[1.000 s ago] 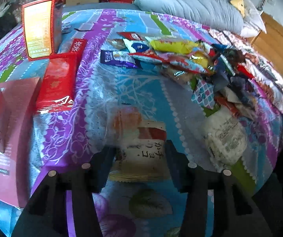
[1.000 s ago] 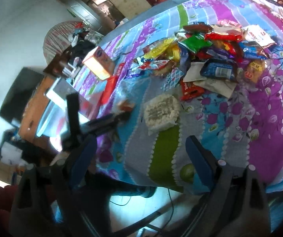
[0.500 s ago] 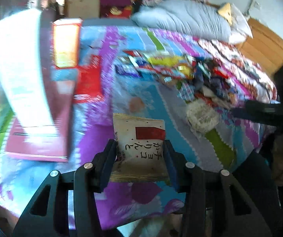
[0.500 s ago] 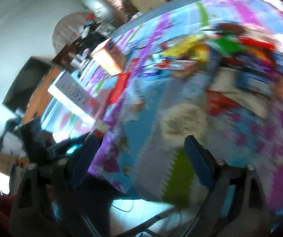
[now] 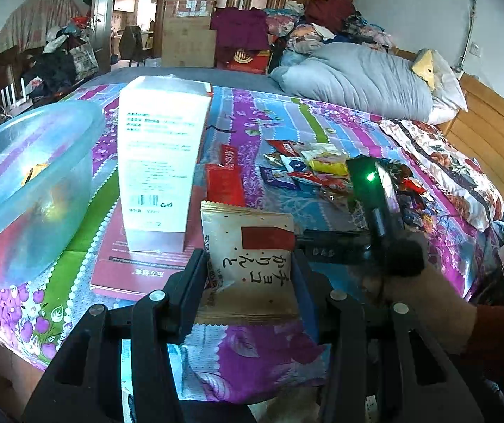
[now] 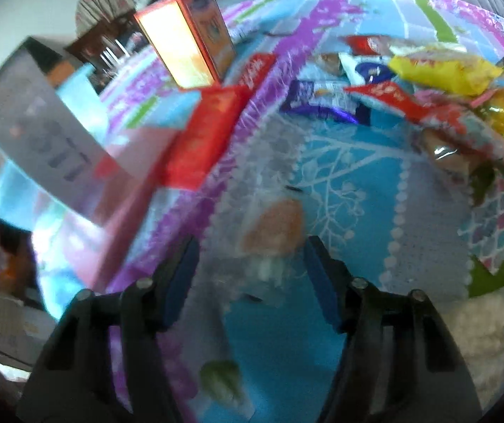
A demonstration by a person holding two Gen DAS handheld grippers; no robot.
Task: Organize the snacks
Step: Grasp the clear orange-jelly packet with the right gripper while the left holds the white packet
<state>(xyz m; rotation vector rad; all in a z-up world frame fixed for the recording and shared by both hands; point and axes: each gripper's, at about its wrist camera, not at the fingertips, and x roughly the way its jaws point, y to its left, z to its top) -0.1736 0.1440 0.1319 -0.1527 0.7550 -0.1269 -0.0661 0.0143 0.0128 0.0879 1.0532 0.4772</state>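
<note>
My left gripper (image 5: 248,257) is shut on a beige snack packet (image 5: 252,257) with a red patch and dark lettering, held upright above the bed's near edge. A clear plastic tub (image 5: 23,190) with a few snacks inside stands to its left. In the right wrist view, my right gripper (image 6: 250,257) hovers low over the bedspread, its jaws closing. A clear-wrapped orange pastry (image 6: 273,225) lies on the sheet between and just beyond its fingertips, and the pads do not visibly press it. This view is blurred.
A tall white box (image 5: 160,162) stands on a flat dark-red box (image 5: 128,275) beside the tub. A snack pile (image 5: 322,172) covers the middle of the bed. An orange box (image 6: 188,42), a red packet (image 6: 206,134) and a white cracker pack (image 6: 480,324) lie around the right gripper.
My left gripper rose and swung left with the packet, bringing the tub into view. My right gripper dropped towards the clear-wrapped pastry and its jaws narrowed.
</note>
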